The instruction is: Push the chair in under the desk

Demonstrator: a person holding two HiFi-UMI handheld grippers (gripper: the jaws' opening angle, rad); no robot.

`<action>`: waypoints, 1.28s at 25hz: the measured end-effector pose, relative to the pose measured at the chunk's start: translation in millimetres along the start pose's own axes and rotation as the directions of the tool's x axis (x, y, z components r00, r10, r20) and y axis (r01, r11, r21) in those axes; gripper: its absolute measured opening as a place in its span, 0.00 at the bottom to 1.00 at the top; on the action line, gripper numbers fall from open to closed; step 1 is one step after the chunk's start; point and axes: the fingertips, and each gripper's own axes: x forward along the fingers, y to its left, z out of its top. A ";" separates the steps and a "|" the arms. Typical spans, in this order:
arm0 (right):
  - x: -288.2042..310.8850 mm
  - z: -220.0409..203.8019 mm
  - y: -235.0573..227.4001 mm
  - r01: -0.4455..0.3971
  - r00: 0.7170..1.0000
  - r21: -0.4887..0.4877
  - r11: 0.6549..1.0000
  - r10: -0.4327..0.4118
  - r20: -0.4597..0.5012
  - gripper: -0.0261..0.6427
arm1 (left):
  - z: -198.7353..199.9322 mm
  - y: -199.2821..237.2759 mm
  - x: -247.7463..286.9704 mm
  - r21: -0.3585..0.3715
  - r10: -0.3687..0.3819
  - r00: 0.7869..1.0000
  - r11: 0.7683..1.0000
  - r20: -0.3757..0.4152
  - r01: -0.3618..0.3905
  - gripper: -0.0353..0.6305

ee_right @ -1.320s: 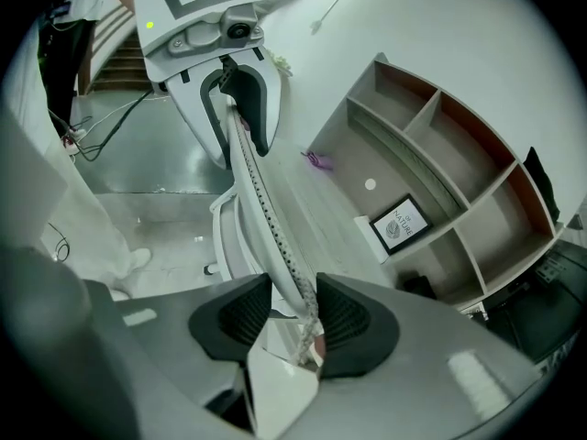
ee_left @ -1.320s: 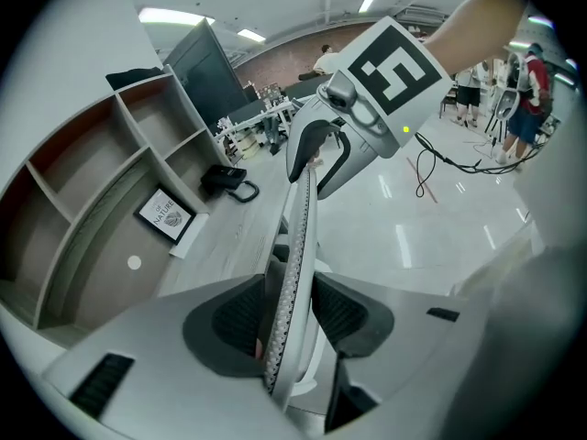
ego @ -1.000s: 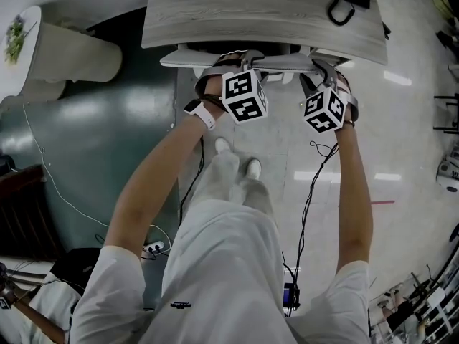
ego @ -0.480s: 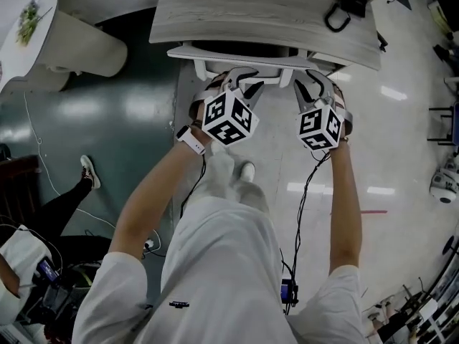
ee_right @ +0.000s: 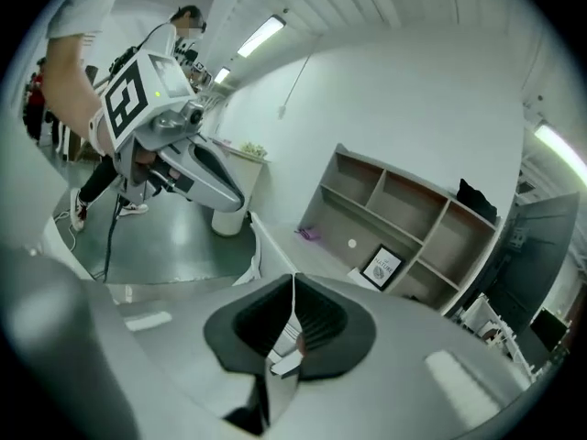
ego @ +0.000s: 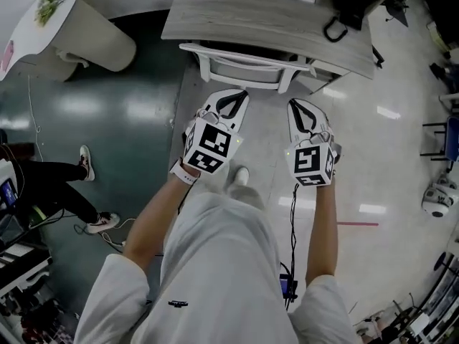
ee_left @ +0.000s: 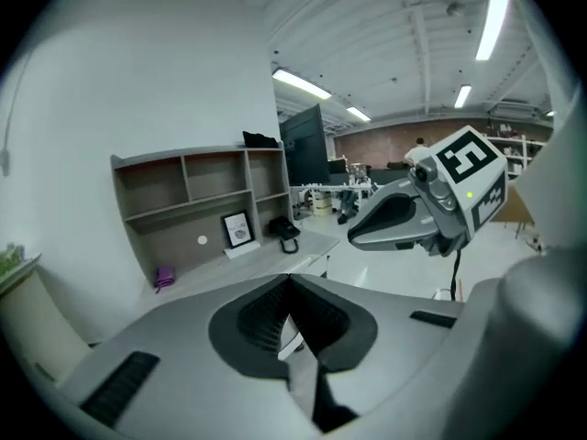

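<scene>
The white chair (ego: 247, 67) stands with its seat tucked under the grey wooden desk (ego: 265, 13); only its backrest shows in the head view. My left gripper (ego: 231, 100) and right gripper (ego: 301, 107) hover side by side short of the backrest, apart from it. Both have just been closing, and nothing is between the jaws. In the left gripper view the pads (ee_left: 290, 280) meet, with the right gripper (ee_left: 422, 214) floating beside. The right gripper view shows its own pads (ee_right: 293, 282) together and the left gripper (ee_right: 174, 159) at the upper left.
A white pedestal table (ego: 72, 34) with a plant stands at the desk's left. A person's legs (ego: 72, 185) are on the dark floor at the left. A shelf unit (ee_left: 193, 200), a framed picture (ee_left: 238, 230) and a black telephone (ego: 337, 24) sit on the desk.
Both grippers drew back from the chair's backrest toward me and rose. Their jaws went from open to shut.
</scene>
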 end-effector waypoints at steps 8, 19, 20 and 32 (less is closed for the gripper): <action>-57.2 46.3 32.4 0.006 0.995 0.140 0.990 -0.021 0.103 0.06 | -11.8 -11.9 -91.8 -0.207 0.135 0.987 0.972 0.092 -0.113 0.06; -126.7 85.9 54.0 -0.038 0.960 0.294 0.955 -0.046 0.275 0.06 | -13.7 -36.9 -162.5 -0.281 0.180 0.969 0.951 0.169 -0.128 0.06; -132.6 85.3 56.1 -0.037 0.959 0.293 0.955 -0.048 0.279 0.06 | -12.2 -39.3 -166.2 -0.274 0.179 0.968 0.953 0.174 -0.127 0.06; -147.0 72.5 89.3 -0.084 0.968 0.339 0.937 -0.003 0.249 0.06 | 10.1 -50.5 -179.6 -0.267 0.166 0.961 0.958 0.222 -0.104 0.06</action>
